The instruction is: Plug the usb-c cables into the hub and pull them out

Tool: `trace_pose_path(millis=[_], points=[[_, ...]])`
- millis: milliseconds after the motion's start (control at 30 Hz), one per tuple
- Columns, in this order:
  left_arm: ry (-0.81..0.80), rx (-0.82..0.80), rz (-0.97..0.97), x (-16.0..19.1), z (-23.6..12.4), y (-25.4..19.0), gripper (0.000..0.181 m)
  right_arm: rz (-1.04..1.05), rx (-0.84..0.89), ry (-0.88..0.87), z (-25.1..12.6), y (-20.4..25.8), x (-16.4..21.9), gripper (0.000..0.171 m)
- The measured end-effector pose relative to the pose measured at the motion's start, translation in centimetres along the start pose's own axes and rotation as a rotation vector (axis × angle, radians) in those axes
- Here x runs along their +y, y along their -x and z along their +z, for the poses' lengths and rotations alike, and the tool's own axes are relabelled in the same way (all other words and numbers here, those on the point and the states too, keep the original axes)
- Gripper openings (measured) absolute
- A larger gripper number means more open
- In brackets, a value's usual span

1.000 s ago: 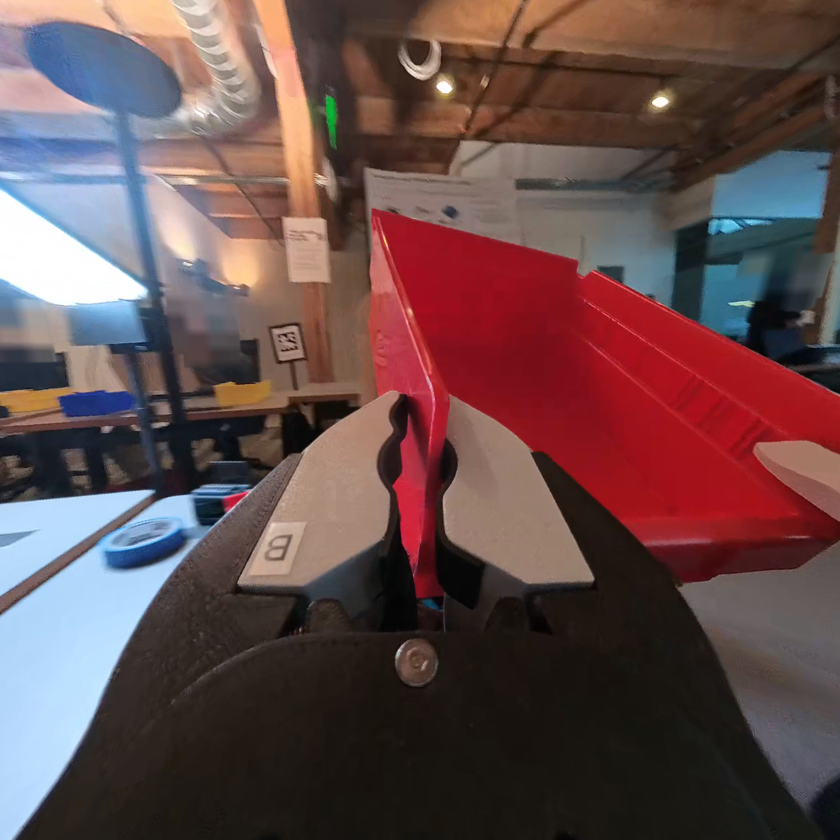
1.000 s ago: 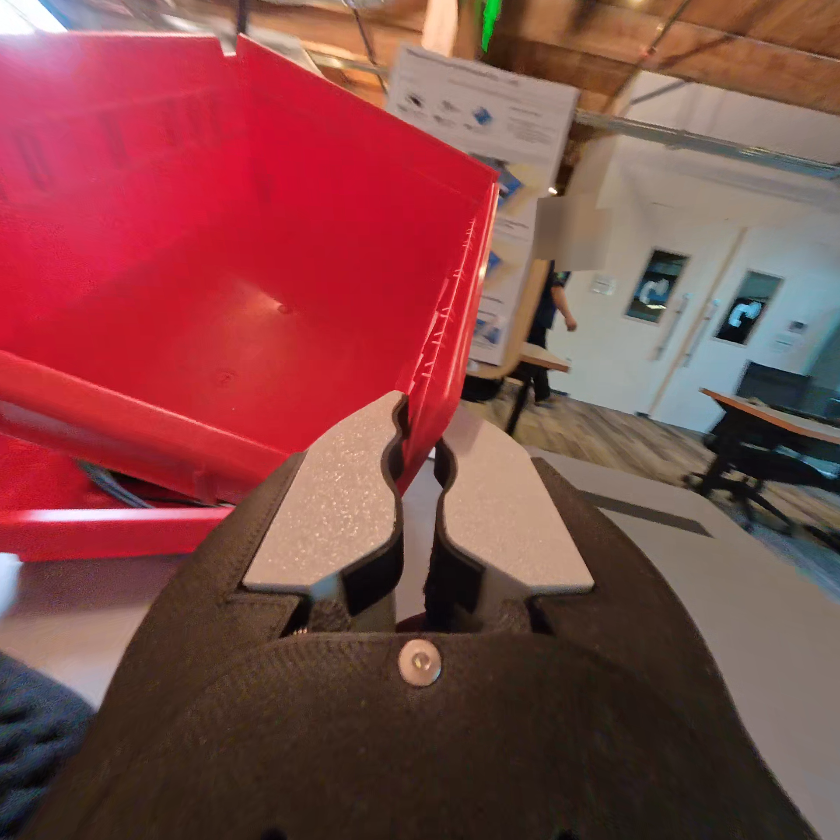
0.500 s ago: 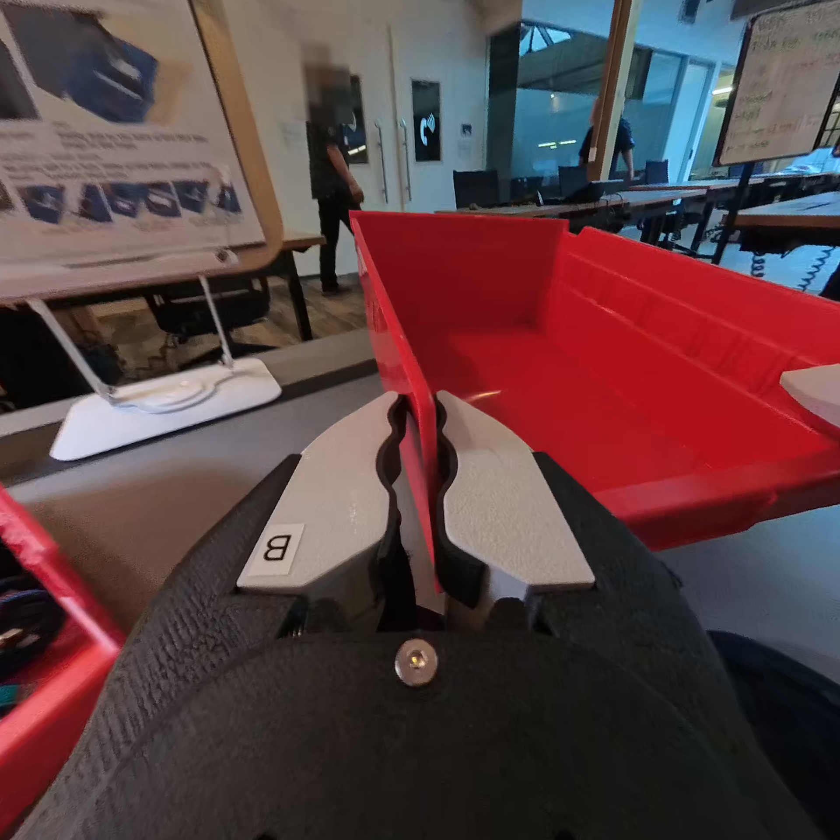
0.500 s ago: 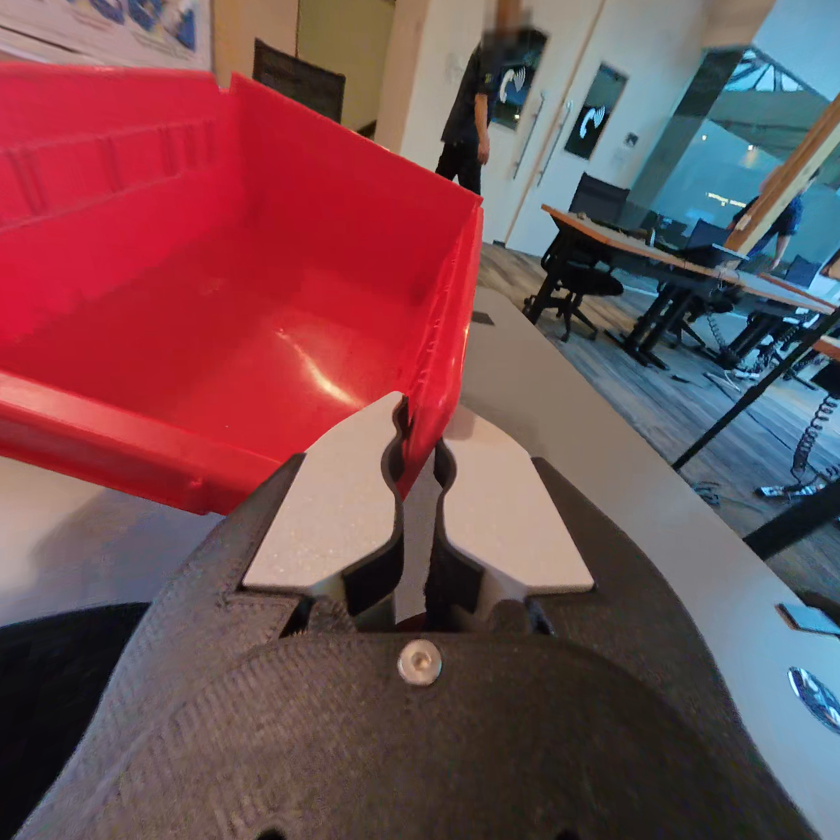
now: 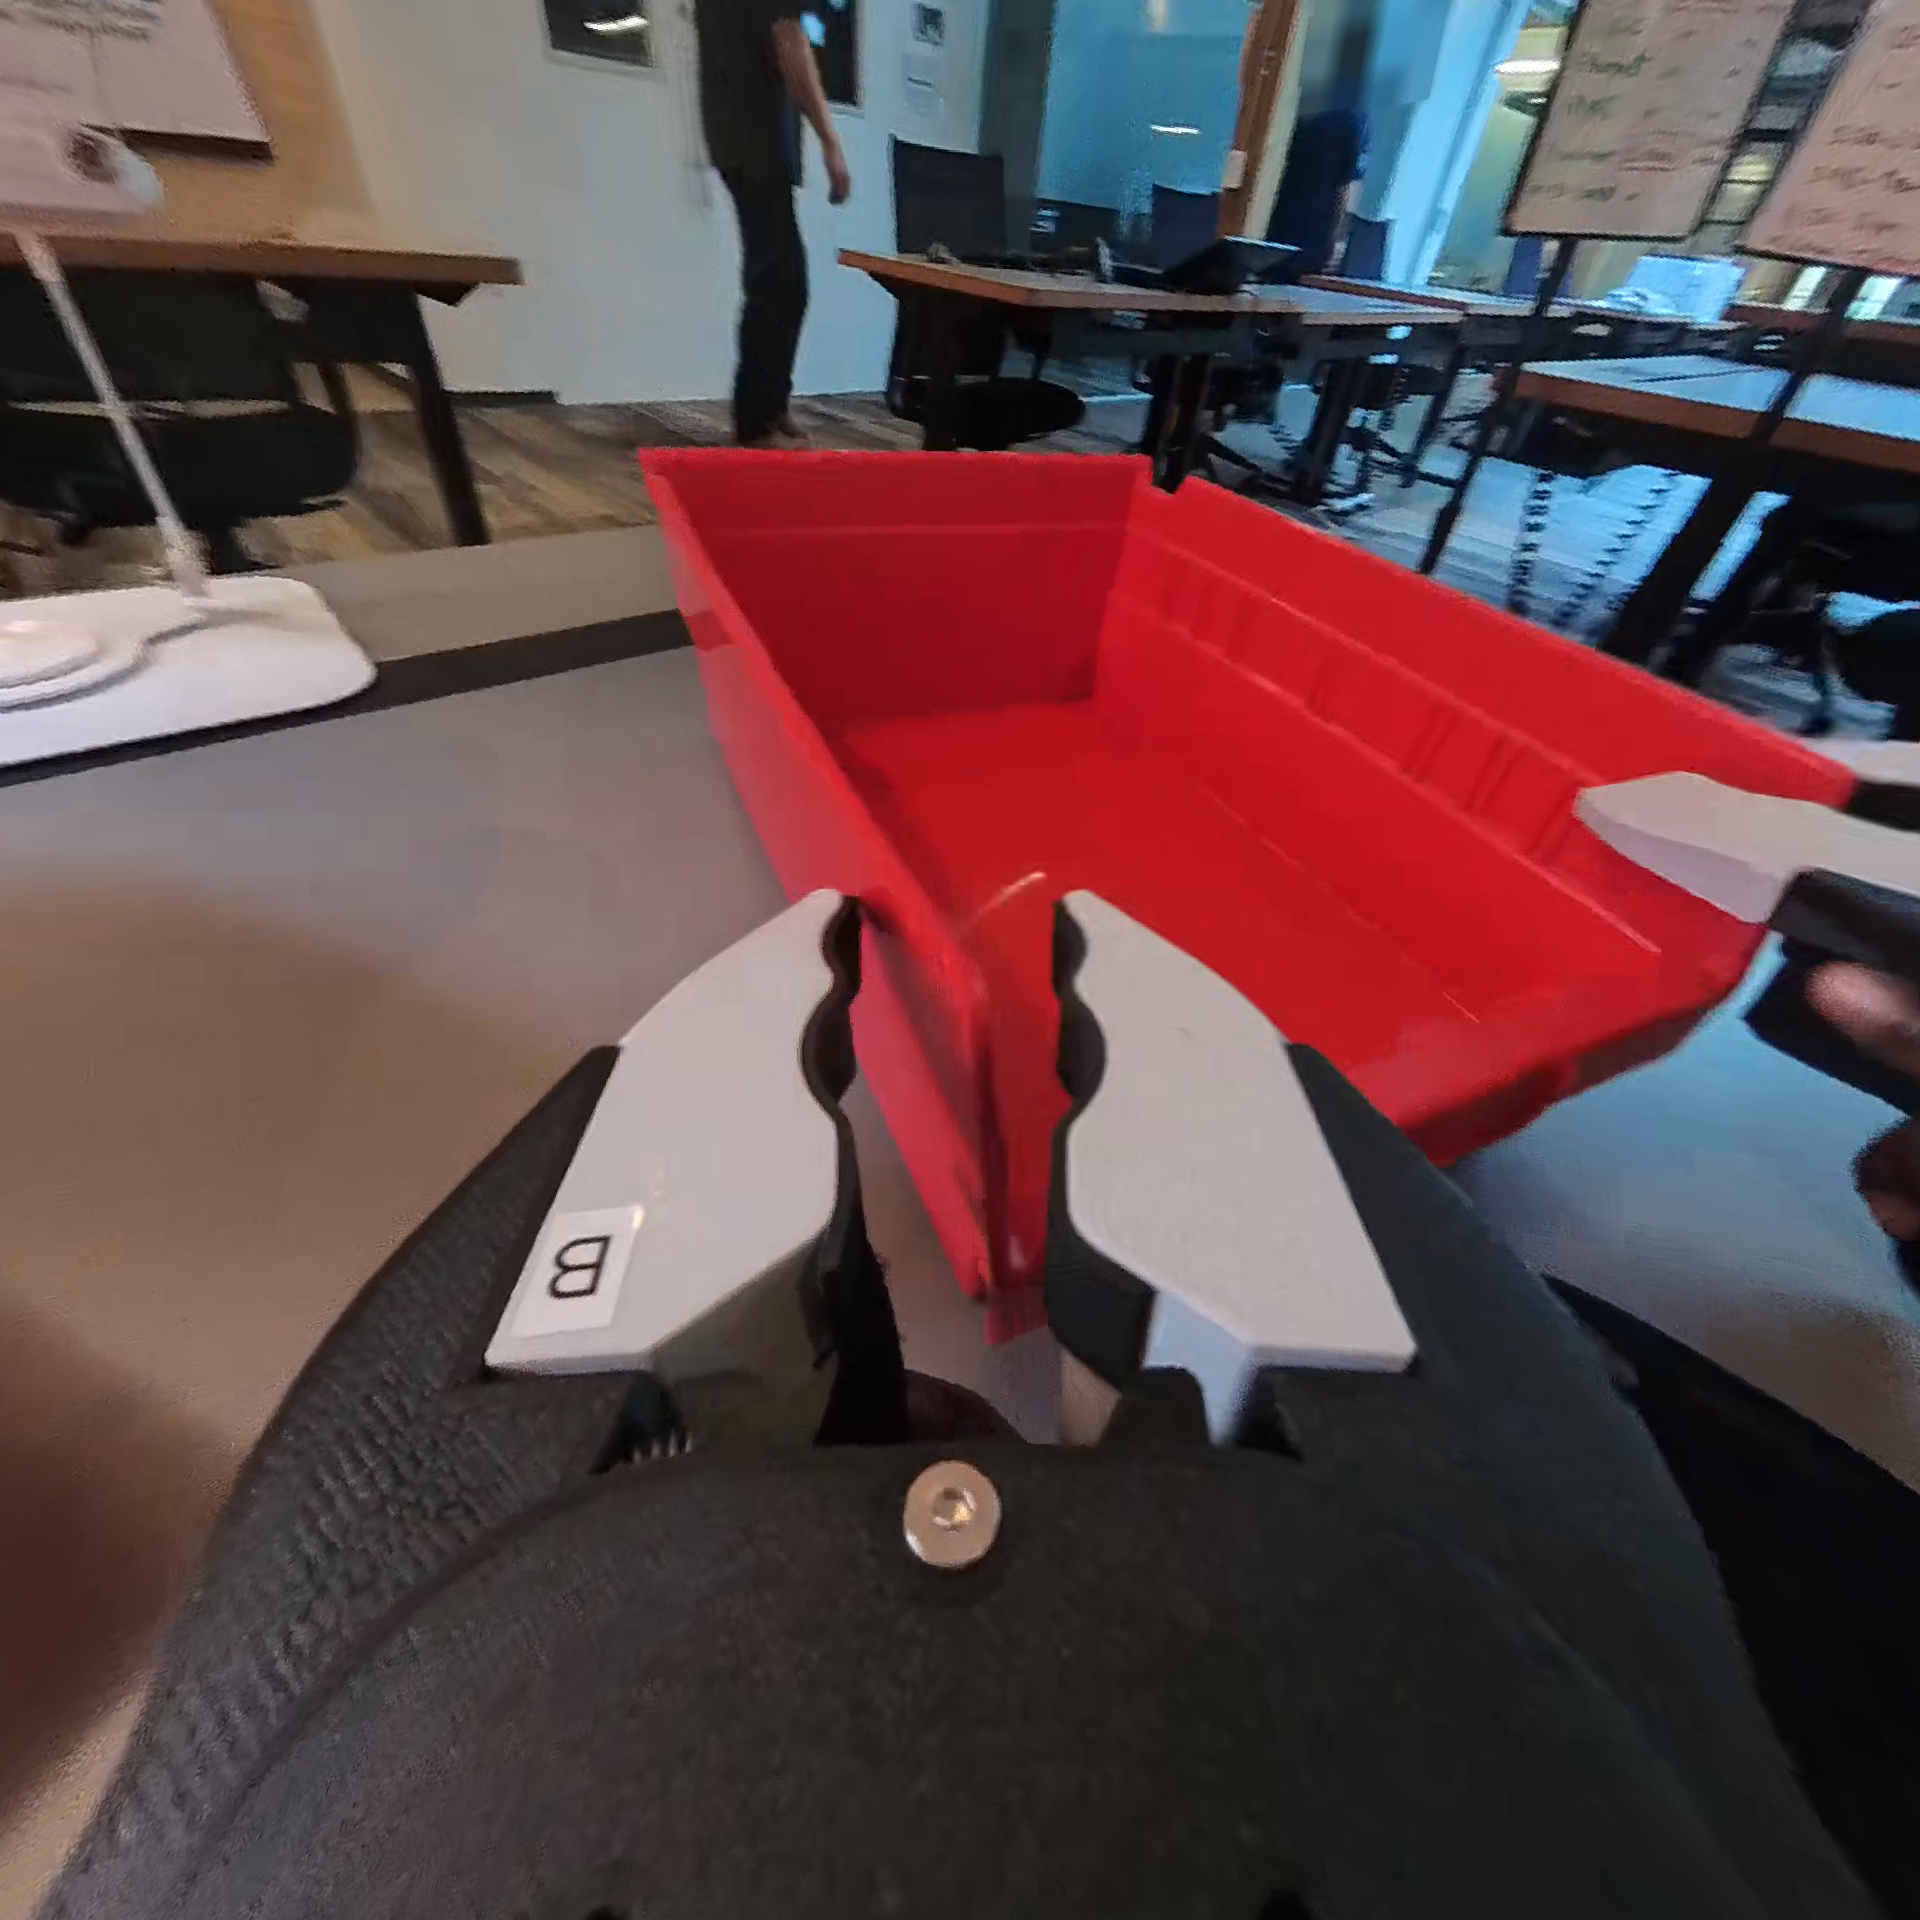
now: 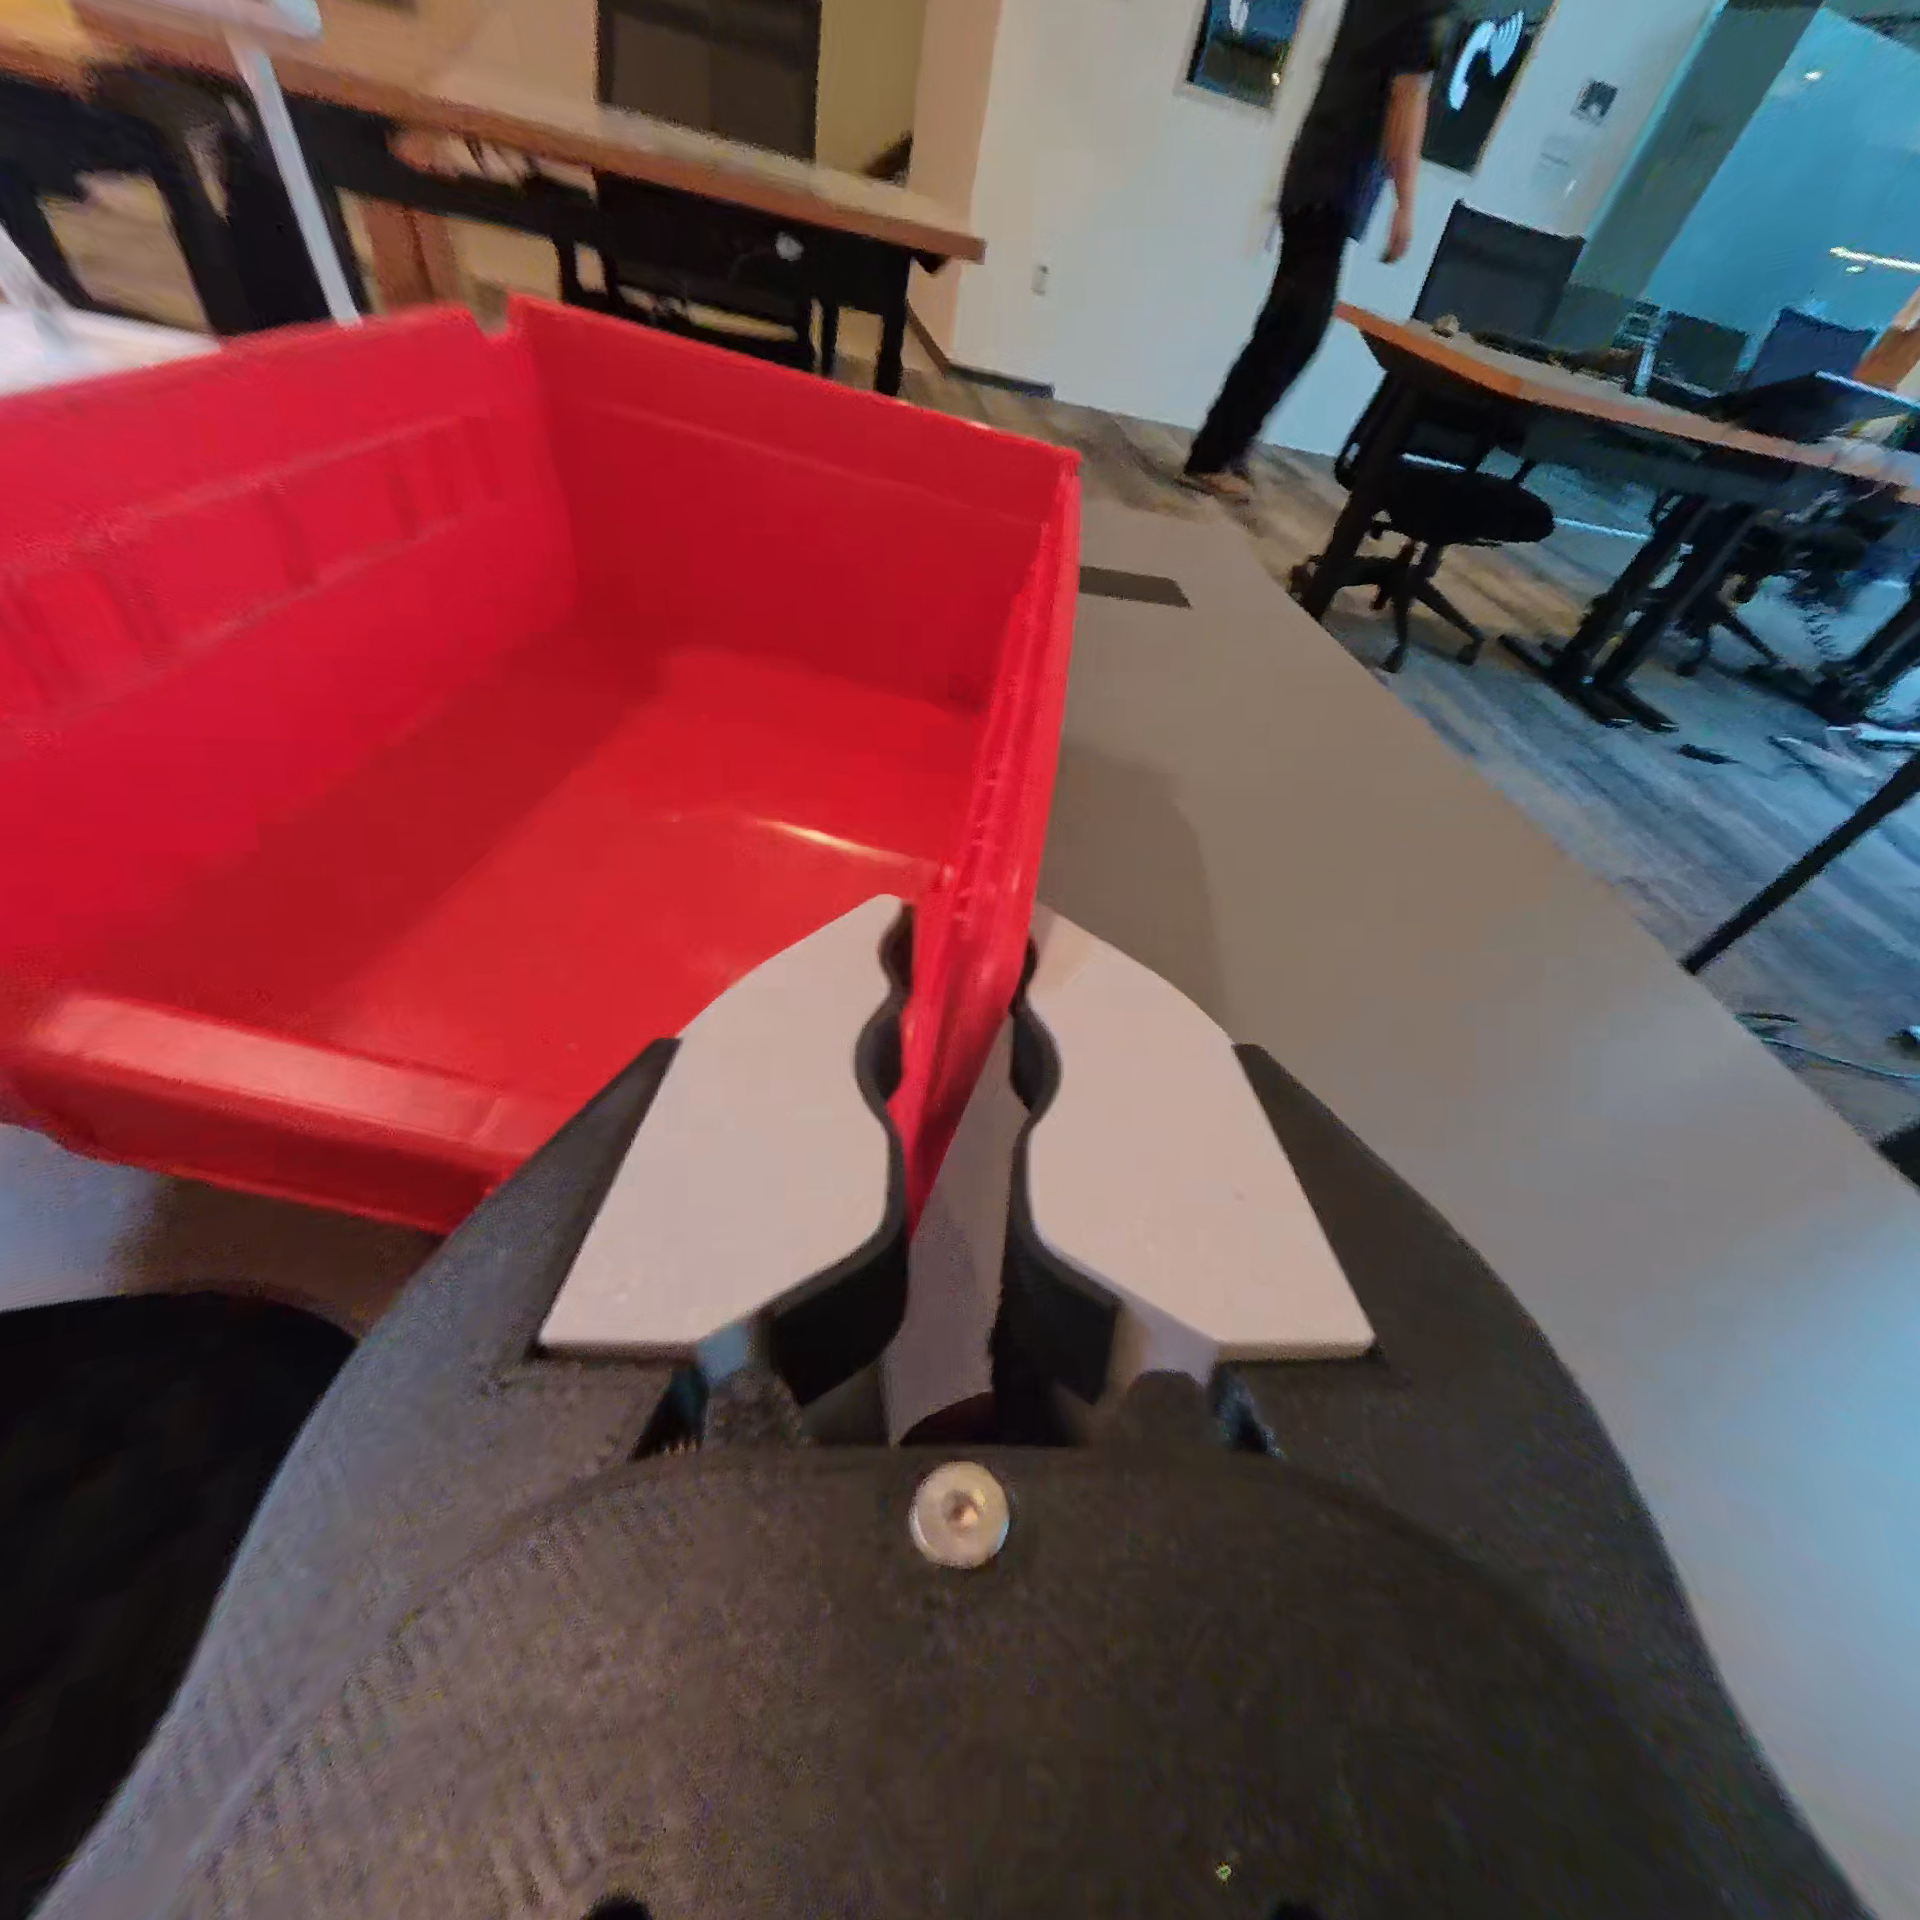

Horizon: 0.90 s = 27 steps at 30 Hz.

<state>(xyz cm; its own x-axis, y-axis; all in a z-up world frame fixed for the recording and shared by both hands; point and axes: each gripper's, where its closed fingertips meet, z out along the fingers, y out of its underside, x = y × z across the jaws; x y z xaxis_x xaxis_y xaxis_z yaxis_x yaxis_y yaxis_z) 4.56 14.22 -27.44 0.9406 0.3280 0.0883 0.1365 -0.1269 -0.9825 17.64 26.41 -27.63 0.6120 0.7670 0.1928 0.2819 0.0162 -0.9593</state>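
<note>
A bare red plastic bin (image 5: 1143,831) sits on the grey table (image 5: 416,831). My left gripper (image 5: 951,914) is open, and the bin's left wall stands between its pads without being pressed. My right gripper (image 6: 961,935) is open a little around the bin's right wall (image 6: 997,831), with a slit showing beside the right pad. One finger of the right gripper (image 5: 1704,842) shows at the bin's far side in the left wrist view. No cable or hub is in view.
A white stand base (image 5: 156,665) lies on the table to the left. The table's right edge (image 6: 1558,883) drops to the floor. Desks, chairs and a standing person (image 6: 1320,239) are beyond.
The bin came down from a raised tilt and now rests level on the table. Both grippers, which were shut on its side walls, have spread their fingers, the left far more.
</note>
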Motion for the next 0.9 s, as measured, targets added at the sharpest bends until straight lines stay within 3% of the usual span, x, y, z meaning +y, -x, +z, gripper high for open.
trace_pose_path(millis=[67,167,233,300,333,400,500,600,700,733,900], points=[[0.007,0.026,0.006,-0.1,-0.5,-0.3,0.054,0.074,-0.031,-0.085,-0.4,-0.1,-1.1,0.036],[-0.009,0.077,0.018,-1.1,-3.0,-1.1,0.079,0.148,-0.001,-0.3,-2.0,-1.7,-4.0,0.081],[-0.049,0.08,0.048,-2.0,-6.3,-1.1,0.082,0.125,0.006,-0.502,-4.1,-2.0,-6.6,0.102],[-0.091,0.038,0.112,-2.4,-10.0,0.0,0.082,0.05,-0.045,-0.607,-6.1,-0.7,-8.3,0.097],[-0.081,-0.008,0.165,-2.3,-11.6,1.2,0.082,-0.019,-0.127,-0.595,-6.8,0.9,-8.5,0.085],[0.004,-0.118,0.283,-1.6,-14.2,4.9,0.078,-0.158,-0.322,-0.492,-7.5,5.1,-7.7,0.065],[0.197,-0.265,0.461,0.4,-16.5,10.9,0.074,-0.382,-0.457,-0.286,-6.8,9.7,-4.7,0.065],[0.408,-0.269,0.529,3.6,-16.7,14.4,0.071,-0.603,-0.396,-0.092,-4.6,11.2,-0.8,0.063],[0.531,-0.342,0.621,5.6,-16.0,17.7,0.066,-0.694,-0.352,0.063,-2.7,12.0,2.3,0.057],[0.571,-0.375,0.662,6.3,-15.9,18.8,0.065,-0.684,-0.329,0.08,-2.2,12.2,2.6,0.048],[0.637,-0.501,0.772,6.9,-16.7,21.8,0.041,-0.715,-0.26,0.072,-1.5,12.3,2.4,0.043]])
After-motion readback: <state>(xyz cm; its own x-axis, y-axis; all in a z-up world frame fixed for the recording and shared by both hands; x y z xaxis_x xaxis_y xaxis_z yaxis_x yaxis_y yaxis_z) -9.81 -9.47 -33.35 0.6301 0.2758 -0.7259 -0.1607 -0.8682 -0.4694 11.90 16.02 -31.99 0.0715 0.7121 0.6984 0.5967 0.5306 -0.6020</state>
